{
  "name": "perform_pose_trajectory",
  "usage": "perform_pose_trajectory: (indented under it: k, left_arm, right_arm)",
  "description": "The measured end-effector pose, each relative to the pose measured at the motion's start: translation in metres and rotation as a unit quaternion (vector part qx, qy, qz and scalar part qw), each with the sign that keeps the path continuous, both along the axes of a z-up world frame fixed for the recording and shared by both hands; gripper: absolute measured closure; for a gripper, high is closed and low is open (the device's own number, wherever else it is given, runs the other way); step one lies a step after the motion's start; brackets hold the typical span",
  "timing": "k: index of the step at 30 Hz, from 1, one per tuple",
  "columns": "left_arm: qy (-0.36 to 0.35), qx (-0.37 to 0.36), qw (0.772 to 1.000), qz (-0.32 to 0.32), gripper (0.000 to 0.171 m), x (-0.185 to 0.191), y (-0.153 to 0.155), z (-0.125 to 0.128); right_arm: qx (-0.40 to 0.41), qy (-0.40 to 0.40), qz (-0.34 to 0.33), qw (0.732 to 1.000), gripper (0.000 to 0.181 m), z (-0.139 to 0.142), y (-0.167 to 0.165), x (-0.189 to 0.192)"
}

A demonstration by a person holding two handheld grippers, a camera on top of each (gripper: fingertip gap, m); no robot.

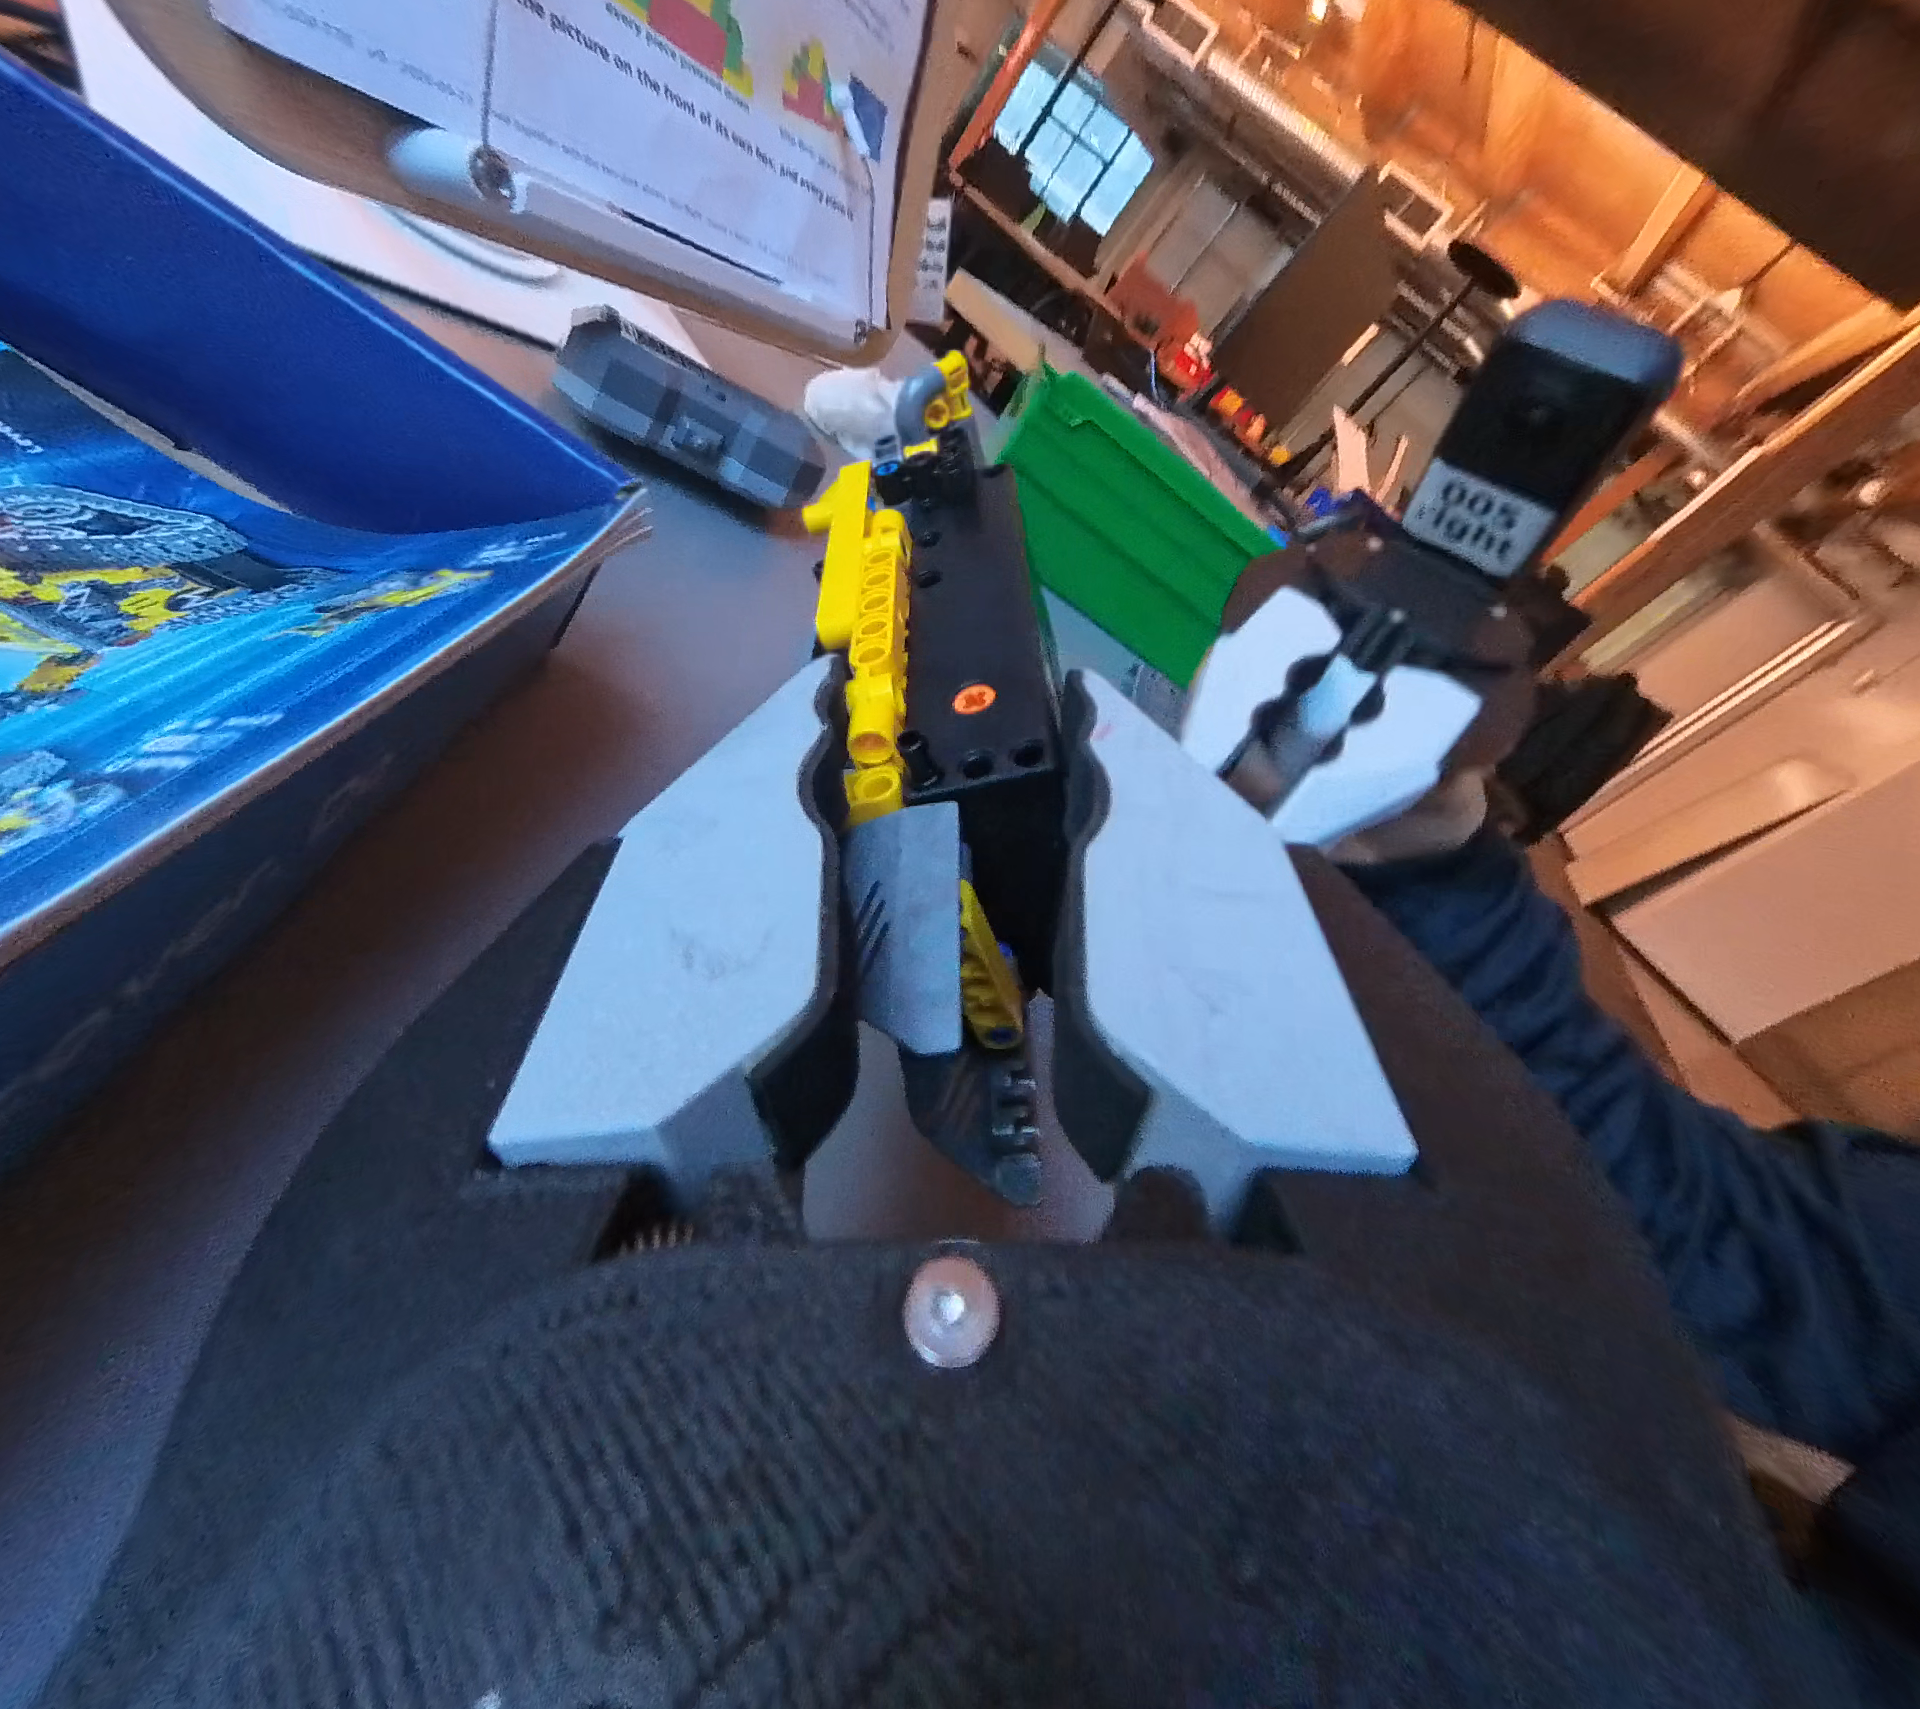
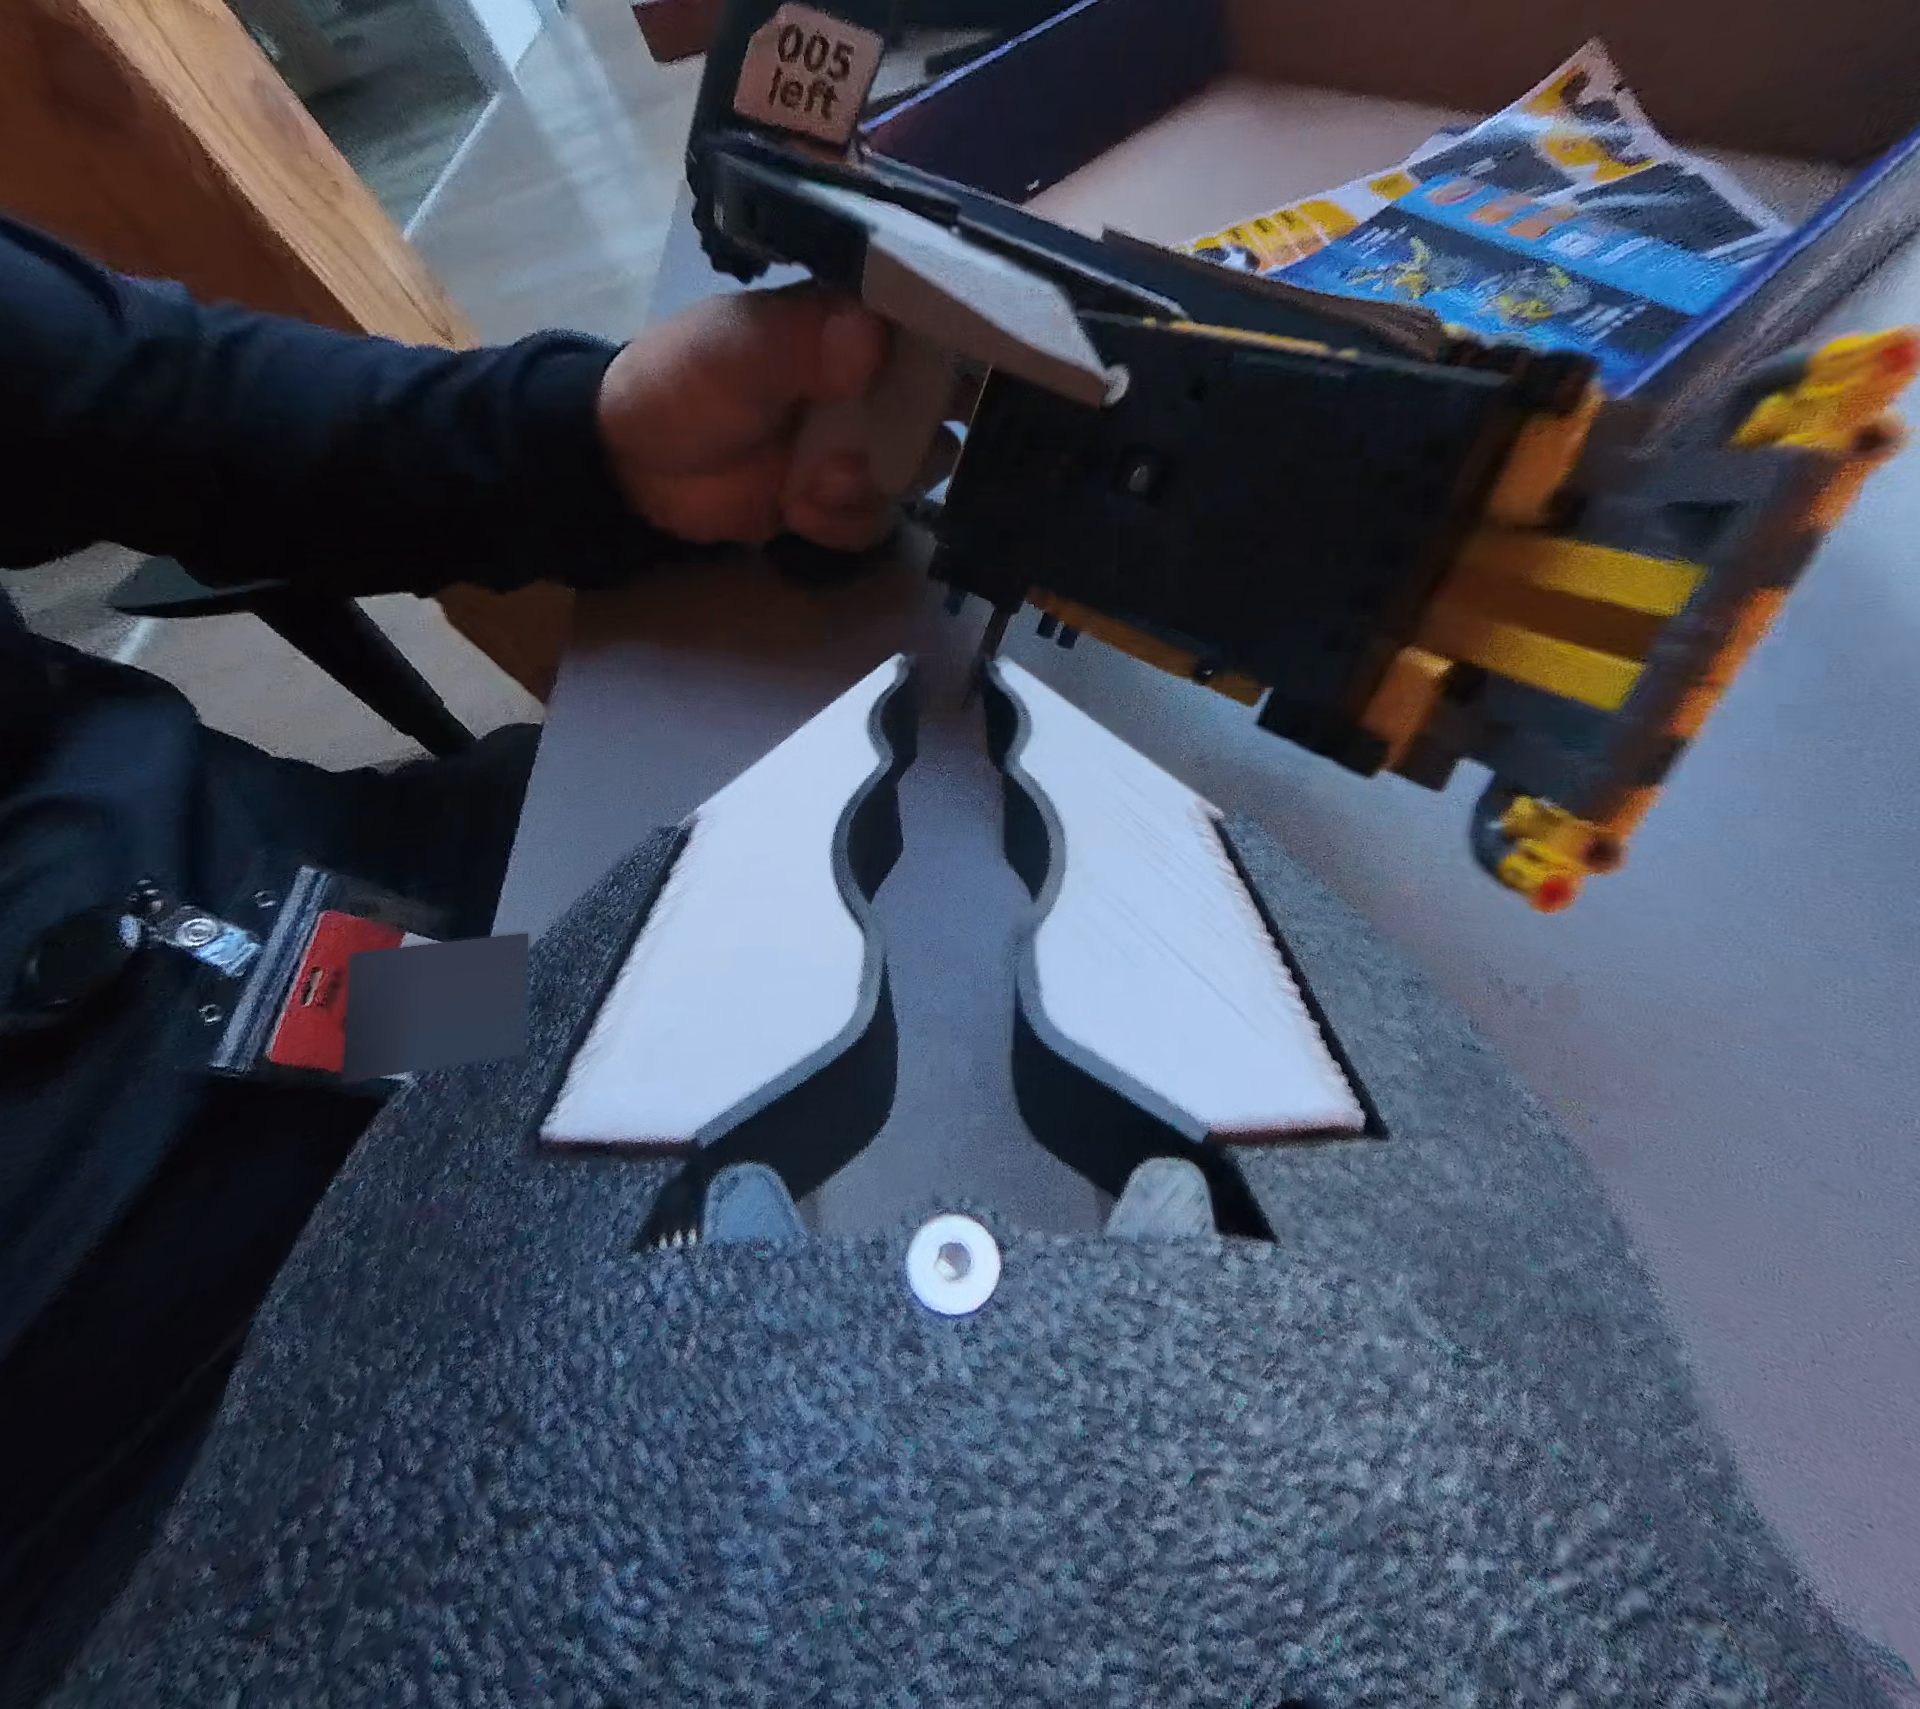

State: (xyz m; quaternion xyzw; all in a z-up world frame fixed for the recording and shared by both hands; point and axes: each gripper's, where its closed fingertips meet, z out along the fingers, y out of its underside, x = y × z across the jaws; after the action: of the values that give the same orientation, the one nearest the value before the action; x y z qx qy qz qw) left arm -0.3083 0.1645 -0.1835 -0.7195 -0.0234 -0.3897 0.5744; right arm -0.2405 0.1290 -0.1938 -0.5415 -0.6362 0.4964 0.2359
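My left gripper is shut on a long black and yellow brick-built model and holds it off the dark table. The model sticks out forward past the fingertips; a grey panel and a yellow beam of it sit between the fingers. In the right wrist view the same model hangs sideways in the left gripper, held by a hand. My right gripper is empty, its jaws a narrow gap apart, its tips just under the model's lower edge. It also shows in the left wrist view, to the right of the model.
A blue box with a printed booklet lies at left; the booklet also shows in the right wrist view. A board with an instruction sheet stands behind. A grey brick-built piece, a white crumpled wad and a green bin lie beyond the model. The gap from one gripper's tips to the other's is roughly 8 cm.
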Motion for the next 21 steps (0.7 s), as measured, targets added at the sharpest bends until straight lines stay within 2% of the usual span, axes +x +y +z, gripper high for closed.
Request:
perform_pose_trajectory:
  k: [5,10,13,15,18,21]
  left_arm:
    - [-0.032,0.011,0.999,0.01,0.133,-0.001,0.0,0.005]
    - [-0.052,0.033,0.998,0.008,0.133,0.008,-0.003,0.014]
    - [-0.053,0.081,0.995,0.019,0.133,0.009,-0.008,0.028]
    - [-0.055,0.101,0.993,0.018,0.134,0.009,-0.011,0.032]
    - [-0.055,0.097,0.993,-0.027,0.134,0.016,-0.012,0.034]
    - [0.027,0.077,0.992,-0.098,0.128,0.024,-0.018,0.033]
  right_arm:
    - [0.033,-0.057,-0.011,0.998,0.166,-0.028,-0.007,-0.014]
    - [0.073,-0.025,-0.031,0.997,0.166,-0.02,-0.005,-0.021]
    - [0.08,-0.006,-0.033,0.996,0.178,-0.014,-0.007,-0.023]
    - [0.083,-0.003,-0.037,0.996,0.18,-0.013,-0.006,-0.023]
    - [0.122,-0.014,-0.043,0.992,0.181,-0.017,-0.001,-0.02]
    - [0.172,-0.016,-0.035,0.984,0.18,-0.021,-0.002,-0.018]
